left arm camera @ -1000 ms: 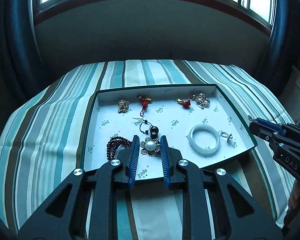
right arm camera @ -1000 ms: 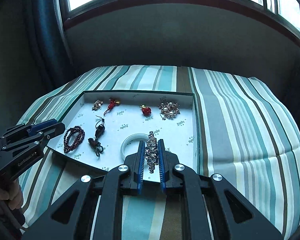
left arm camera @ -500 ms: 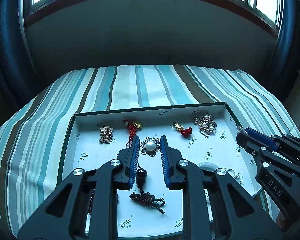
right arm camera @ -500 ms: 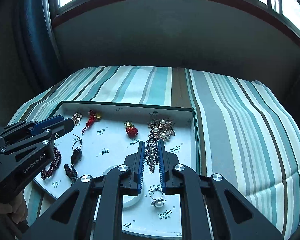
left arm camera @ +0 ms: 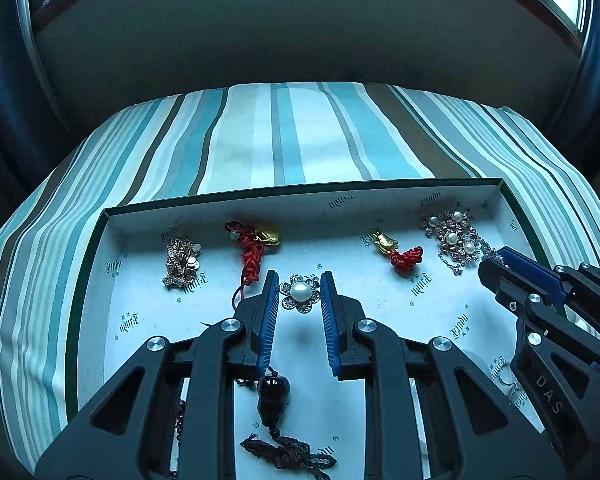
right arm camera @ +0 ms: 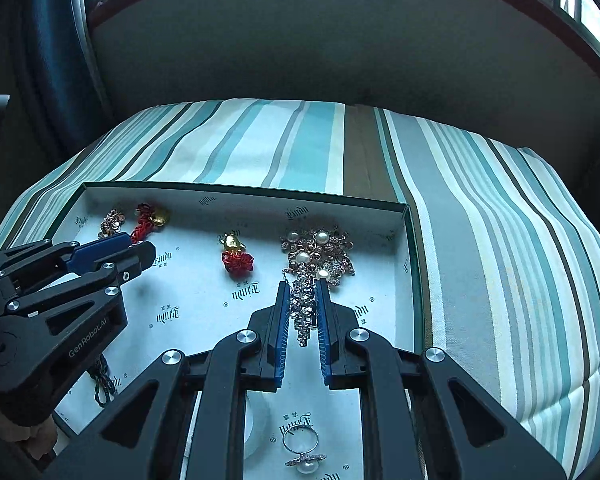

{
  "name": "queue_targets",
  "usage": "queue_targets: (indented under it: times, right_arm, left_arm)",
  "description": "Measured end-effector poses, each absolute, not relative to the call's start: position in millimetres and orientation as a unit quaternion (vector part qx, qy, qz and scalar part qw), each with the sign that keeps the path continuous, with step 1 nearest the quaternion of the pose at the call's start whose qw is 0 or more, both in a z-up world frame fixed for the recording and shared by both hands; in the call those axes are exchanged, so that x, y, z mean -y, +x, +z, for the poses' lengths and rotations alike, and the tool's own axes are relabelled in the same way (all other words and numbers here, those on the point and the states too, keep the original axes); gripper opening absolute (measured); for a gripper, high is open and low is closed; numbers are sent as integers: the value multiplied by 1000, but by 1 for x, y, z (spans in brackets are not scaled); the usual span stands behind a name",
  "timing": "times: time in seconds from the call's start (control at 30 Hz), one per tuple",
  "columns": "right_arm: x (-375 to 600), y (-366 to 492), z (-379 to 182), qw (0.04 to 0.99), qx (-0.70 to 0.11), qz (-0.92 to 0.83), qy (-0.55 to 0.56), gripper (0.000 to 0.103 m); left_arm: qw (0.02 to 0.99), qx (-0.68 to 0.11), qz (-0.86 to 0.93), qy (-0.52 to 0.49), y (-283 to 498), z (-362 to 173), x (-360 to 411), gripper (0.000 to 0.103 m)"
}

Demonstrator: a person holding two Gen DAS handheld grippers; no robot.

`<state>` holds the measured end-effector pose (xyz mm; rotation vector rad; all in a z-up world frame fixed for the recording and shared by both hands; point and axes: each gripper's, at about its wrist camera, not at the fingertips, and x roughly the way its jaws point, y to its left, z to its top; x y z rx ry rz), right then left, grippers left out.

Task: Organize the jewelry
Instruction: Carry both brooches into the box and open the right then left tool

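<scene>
tray [left arm camera: 112, 216]: 2 red-knot charms [left arm camera: 252, 248] | 1 pearl flower brooch [left arm camera: 300, 293] | 1 ring [right arm camera: 301, 440]

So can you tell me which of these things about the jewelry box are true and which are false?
1. The left tool holds a pearl flower brooch. True.
2. The right tool holds nothing. False: it is shut on a sparkly crystal strand.
3. A pearl ring lies in the box. True.
4. The box sits on a plain red cloth. False: the cloth is striped teal, white and brown.
5. Both red knotted charms have gold pieces. True.
</scene>
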<state>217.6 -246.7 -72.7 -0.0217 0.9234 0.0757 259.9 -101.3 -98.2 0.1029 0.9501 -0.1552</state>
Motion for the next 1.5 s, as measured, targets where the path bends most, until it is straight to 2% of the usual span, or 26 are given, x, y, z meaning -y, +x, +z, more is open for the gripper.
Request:
queue_targets:
  times: [0.4, 0.57, 0.63, 0.7, 0.73, 0.77, 0.83, 1.0, 1.13, 1.37, 1.5]
  right_arm:
    - [247, 224, -82, 890, -456, 29, -10, 13]
    - [247, 225, -83, 888, -459, 29, -8, 15]
    - [247, 226, -83, 888, -459, 28, -7, 16]
    - [247, 226, -83, 888, -459, 28, -7, 17]
    - [247, 226, -83, 888, -459, 28, -6, 21]
    - [247, 226, -82, 888, -459, 27, -5, 31]
    - [247, 224, -80, 891, -454, 25, -4, 42]
    - [247, 223, -80, 892, -452, 24, -5, 44]
    - [249, 222, -78, 894, -448, 18, -3, 55]
    - [249, 217, -75, 897, -441, 14, -5, 68]
    - [248, 210, -73, 899, -438, 11, -6, 71]
  left_arm:
    - [869, -485, -82, 54, 273, -107, 106, 22]
    - [870, -485, -80, 47, 273, -107, 103, 38]
    - [871, -484, -78, 43, 273, -106, 101, 48]
    - [872, -482, -76, 40, 272, -105, 100, 50]
    - [872, -482, -76, 40, 272, -105, 100, 51]
    - [872, -482, -76, 39, 272, -105, 100, 52]
    - [874, -478, -76, 39, 271, -103, 100, 59]
    - [884, -461, -71, 33, 269, -99, 97, 71]
    - [890, -450, -64, 24, 267, -96, 91, 78]
    - [898, -434, -62, 20, 262, -90, 83, 84]
    - [904, -424, -59, 22, 252, -85, 79, 86]
